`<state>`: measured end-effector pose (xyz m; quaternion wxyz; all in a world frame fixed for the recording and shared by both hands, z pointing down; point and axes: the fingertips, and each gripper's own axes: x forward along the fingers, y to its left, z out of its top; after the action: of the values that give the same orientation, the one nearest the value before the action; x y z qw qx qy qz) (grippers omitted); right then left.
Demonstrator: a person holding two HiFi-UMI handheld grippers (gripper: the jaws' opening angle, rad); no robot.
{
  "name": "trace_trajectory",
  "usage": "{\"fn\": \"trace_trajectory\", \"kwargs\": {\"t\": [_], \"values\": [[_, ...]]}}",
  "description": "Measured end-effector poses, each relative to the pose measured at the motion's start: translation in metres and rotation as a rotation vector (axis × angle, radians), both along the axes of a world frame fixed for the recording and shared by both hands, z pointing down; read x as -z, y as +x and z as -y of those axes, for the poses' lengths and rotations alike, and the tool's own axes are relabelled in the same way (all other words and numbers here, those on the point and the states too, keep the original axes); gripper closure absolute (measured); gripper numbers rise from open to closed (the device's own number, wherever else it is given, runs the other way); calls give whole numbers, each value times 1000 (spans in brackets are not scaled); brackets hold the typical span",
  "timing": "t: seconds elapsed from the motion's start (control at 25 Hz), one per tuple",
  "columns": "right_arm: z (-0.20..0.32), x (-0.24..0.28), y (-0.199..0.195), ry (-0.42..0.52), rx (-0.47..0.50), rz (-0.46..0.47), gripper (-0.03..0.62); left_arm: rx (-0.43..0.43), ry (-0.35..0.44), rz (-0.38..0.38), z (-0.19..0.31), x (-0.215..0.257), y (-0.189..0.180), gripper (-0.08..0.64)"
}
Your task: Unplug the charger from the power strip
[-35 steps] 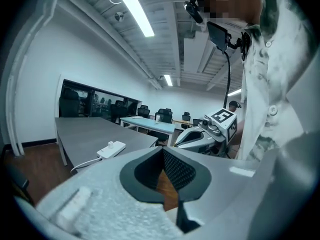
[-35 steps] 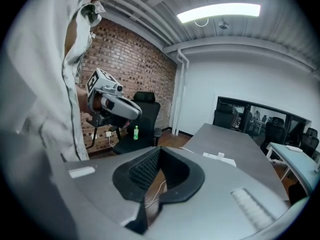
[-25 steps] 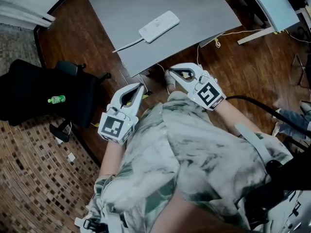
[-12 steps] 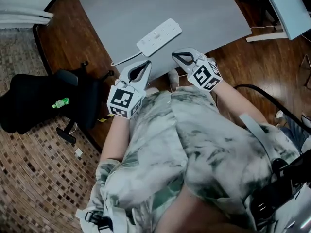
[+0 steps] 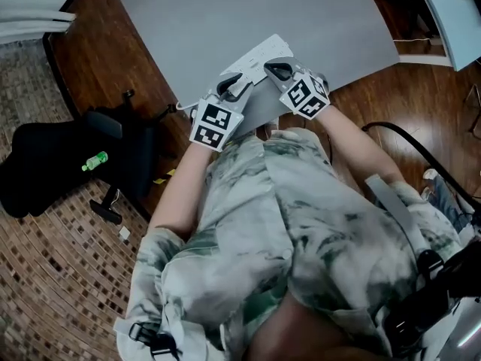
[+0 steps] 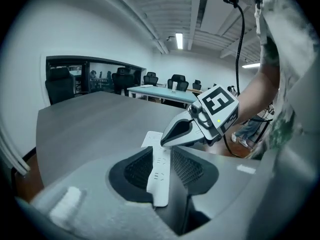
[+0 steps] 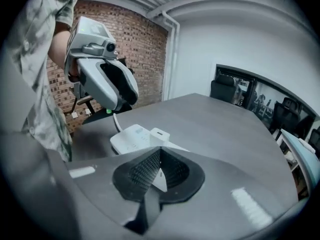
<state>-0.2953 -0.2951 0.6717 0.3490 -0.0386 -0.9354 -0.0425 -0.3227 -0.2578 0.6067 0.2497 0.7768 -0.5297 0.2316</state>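
At table [image 5: 225, 13] near edge: charger [image 7: 159, 135] is seen plugged into strip [image 5: 254, 57] | left gripper [image 5: 239, 85] jaws opening, strip framed between them | right gripper [image 5: 272, 68] jaws held together.

The person wears a marbled green-and-white shirt [image 5: 285, 224] (short-sleeved), with a grey strap [image 5: 391, 205] at four o'clock and a black buckle [image 5: 154, 338] at seven.

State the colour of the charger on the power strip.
White charger; clearest in the right gripper view.
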Motion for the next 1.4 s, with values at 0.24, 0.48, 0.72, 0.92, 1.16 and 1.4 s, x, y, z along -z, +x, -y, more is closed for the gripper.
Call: {"fn": "trace_trajectory", "kwargs": {"t": [0.24,0.48,0.72,0.92,1.16,1.4], "values": [[20,-26,-8,20,-47,-46,586,-84,-64,85,28,-48,-3,423],[18,-28,-6,-42,-74,-13,586,-136,-98,135,47,-75,3,423],[18,-27,-4,-48,-86,-4,586,-177,-99,139,52,-85,7,453],[17,-27,-1,-71,-110,-29,586,-189,-102,142,52,-85,10,457],[17,-26,-1,-86,-140,-21,586,-184,-109,150,51,-84,11,459],[17,-26,-1,-108,-165,-3,586,-177,-145,73,51,-85,10,459]]}}
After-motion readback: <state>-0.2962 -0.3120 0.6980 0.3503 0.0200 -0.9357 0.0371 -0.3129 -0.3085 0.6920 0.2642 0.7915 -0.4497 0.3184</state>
